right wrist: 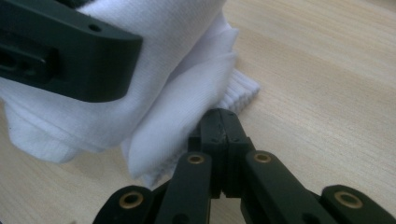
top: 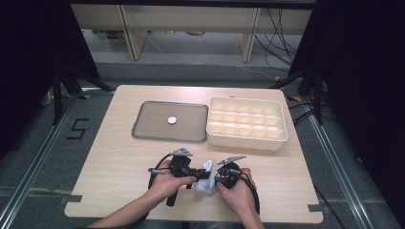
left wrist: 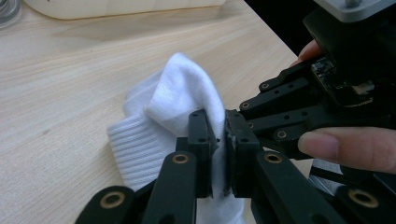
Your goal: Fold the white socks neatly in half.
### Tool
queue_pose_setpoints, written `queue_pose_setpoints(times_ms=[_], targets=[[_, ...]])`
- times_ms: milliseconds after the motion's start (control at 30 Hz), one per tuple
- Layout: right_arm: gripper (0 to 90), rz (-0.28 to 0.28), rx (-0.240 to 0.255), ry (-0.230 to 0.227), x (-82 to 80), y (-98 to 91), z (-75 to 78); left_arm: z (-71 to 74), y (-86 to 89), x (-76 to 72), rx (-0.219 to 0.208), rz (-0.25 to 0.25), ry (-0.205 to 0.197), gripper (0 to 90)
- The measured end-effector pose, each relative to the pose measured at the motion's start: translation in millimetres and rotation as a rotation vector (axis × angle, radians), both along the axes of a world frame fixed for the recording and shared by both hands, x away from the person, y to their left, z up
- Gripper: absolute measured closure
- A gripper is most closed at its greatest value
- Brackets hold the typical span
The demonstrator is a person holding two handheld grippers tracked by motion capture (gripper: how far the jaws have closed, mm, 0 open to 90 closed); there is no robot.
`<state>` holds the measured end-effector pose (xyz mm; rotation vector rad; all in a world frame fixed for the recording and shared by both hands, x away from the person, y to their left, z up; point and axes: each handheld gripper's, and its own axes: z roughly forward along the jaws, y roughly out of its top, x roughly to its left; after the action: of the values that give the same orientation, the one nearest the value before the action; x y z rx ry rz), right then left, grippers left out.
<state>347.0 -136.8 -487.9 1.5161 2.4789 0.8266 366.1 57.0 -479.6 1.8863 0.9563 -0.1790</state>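
Observation:
A white sock is held up just above the table's front middle, between two hands. My left gripper is shut on a fold of it, with fabric pinched between the pads. My right gripper comes in from the opposite side, its jaws pressed flat together at the sock's lower fold, next to the ribbed cuff. I see no fabric between its pads. A thumb rests on the right gripper's body.
A grey tray with a small white disc lies at the table's middle back. To its right stands a cream box divided into several compartments. Black stands and cables flank the table.

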Motion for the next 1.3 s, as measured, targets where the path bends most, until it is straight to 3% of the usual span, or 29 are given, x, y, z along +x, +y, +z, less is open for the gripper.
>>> queue_pose_setpoints(times_ms=[100, 233, 600, 633, 700, 733, 800, 833, 1133, 1300], targets=[[90.0, -0.004, 0.0, 0.019, 0.5, 0.5, -0.3, 0.1, 0.0, -0.1, -0.001, 0.002, 0.0, 82.0], [90.0, 0.009, -0.002, 0.0, 0.4, 1.6, 0.3, 0.1, -0.5, -0.1, 0.002, -0.002, 0.001, 82.0], [90.0, 0.009, -0.006, 0.006, 0.1, 7.2, 0.8, -0.8, -4.0, -0.5, 0.011, -0.005, -0.013, 81.8], [90.0, 0.018, -0.042, -0.005, 0.9, 5.6, -0.3, -0.9, -4.6, -0.9, 0.014, -0.003, -0.016, 81.8], [90.0, 0.021, -0.044, -0.005, 0.9, 5.4, -0.3, -1.0, -4.9, -1.0, 0.014, -0.003, -0.016, 81.8], [90.0, 0.006, -0.011, 0.009, 0.0, 7.5, 0.7, -1.1, -5.1, -0.9, 0.014, -0.004, -0.016, 81.8], [90.0, 0.015, -0.035, 0.002, 0.4, 6.2, 0.2, -1.6, -5.3, -0.4, 0.008, -0.005, -0.015, 81.8], [90.0, 0.009, -0.005, 0.013, -0.9, 8.2, 1.2, -1.6, -5.3, -0.3, 0.009, -0.005, -0.016, 81.8], [90.0, 0.039, -0.012, -0.001, 0.0, 8.1, 0.9, 0.1, -4.0, 0.7, 0.016, -0.004, -0.019, 81.8], [90.0, 0.024, -0.006, 0.002, -0.9, 10.5, 1.0, 0.2, -4.8, 0.2, 0.018, -0.003, -0.018, 81.8]])
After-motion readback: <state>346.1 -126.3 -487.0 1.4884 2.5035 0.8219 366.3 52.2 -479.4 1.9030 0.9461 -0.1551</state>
